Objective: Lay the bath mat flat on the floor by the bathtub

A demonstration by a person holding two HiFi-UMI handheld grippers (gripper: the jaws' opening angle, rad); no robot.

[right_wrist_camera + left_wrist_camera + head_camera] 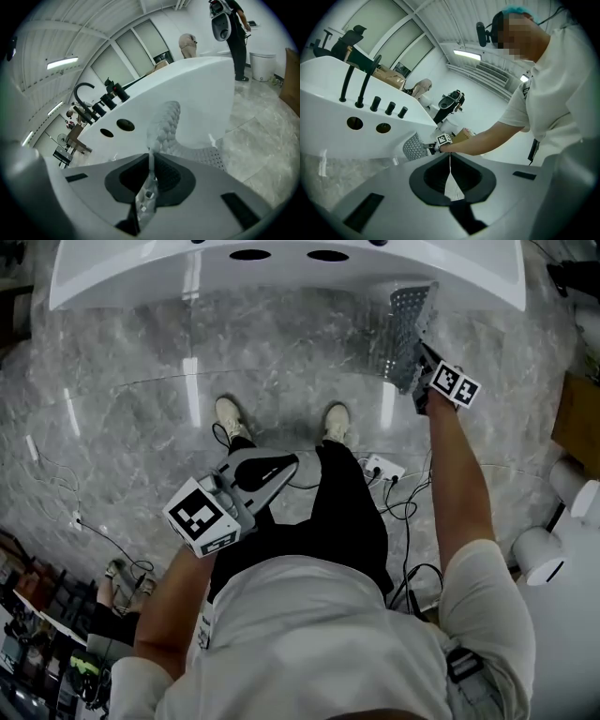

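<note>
The bath mat (409, 332) is a grey, see-through sheet covered in small bumps. It hangs upright, folded and narrow, in front of the white bathtub (281, 277), above the marble floor. My right gripper (424, 364) is shut on the mat's near edge; the right gripper view has the mat (164, 125) rising from the closed jaws (151, 157), with the tub (197, 89) behind. My left gripper (286, 465) is held low by the person's left leg, jaws shut and holding nothing. The left gripper view looks across closed jaws (450, 161) to the mat (415, 146) and tub (328, 84).
The person's shoes (230, 418) stand about a step back from the tub. A power strip with cables (382, 468) lies by the right foot. White toilets (539, 554) and a cardboard box (577, 418) stand at the right. Another person (234, 23) stands beyond the tub.
</note>
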